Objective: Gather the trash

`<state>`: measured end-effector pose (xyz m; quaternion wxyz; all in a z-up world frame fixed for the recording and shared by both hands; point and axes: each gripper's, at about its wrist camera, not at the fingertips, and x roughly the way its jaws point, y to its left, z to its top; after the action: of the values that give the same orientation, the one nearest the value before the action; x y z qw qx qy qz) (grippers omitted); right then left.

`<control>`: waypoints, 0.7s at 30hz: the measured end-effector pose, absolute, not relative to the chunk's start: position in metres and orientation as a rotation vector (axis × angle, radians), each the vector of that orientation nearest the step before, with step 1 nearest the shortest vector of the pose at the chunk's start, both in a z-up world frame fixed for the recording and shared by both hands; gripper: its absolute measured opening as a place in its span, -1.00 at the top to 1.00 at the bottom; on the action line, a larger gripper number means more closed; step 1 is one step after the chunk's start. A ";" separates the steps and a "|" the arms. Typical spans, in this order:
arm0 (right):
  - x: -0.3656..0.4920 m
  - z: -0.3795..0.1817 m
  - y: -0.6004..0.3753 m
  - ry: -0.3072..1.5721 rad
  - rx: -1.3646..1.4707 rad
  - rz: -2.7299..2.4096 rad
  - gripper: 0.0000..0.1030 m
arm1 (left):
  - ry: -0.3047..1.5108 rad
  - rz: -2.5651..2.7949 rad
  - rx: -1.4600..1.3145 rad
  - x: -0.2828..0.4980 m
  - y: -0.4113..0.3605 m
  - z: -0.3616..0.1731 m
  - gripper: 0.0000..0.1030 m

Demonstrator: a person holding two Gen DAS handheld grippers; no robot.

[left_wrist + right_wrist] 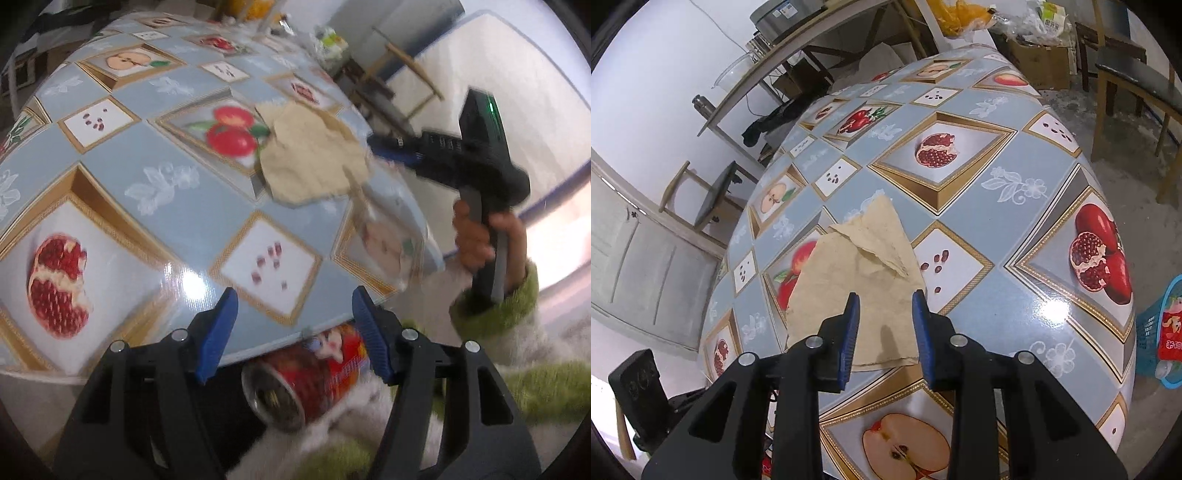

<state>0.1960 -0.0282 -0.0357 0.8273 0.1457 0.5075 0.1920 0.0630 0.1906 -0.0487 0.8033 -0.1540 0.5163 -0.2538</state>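
A: Trash first. Where does the torn brown paper [857, 291] sit?

B: Flat on the table [997, 229], near its edge, lying over a printed tomato panel of the fruit-pattern cloth. One corner is folded back on itself and the edges are ragged.

A: And the right gripper [884, 332]?

B: Right above the paper's near end, pointed steeply down. Blue pads stand a narrow gap apart, the paper showing between them but not pinched. No earlier view to compare.

A: Left gripper [295, 332]?

B: Jaws spread wide with nothing between the pads. It hangs at the table's edge. Below that edge, a red printed can [306, 380] lies on its side, open end toward the camera, resting against white and green fuzzy fabric. The picture is blurred there, so contact with the fabric is only probable.

A: Anything else in the left view?

B: The person's right hand [480, 240] wrapped round the other gripper's handle, a green fuzzy cuff [495, 306] at the wrist. A clear plastic wrapper [395, 240] seems to hang over the table's rim below the paper; too smeared to say more.

A: Surroundings?

B: A blue basket [1156, 332] on the floor at the right of the right view, a red packet inside it. Wooden chairs [1137, 85] beyond the table, a cardboard box [1041, 62] with bags farther back.
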 end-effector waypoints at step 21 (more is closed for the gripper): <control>0.166 -0.024 -0.046 1.028 0.341 0.474 0.31 | 1.279 -0.480 -0.241 0.029 0.175 -0.076 -0.29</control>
<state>0.1655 -0.0464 -0.0240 0.8303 0.1607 0.4846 0.2235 0.0294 0.1752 -0.0759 0.7688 -0.1112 0.5895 -0.2214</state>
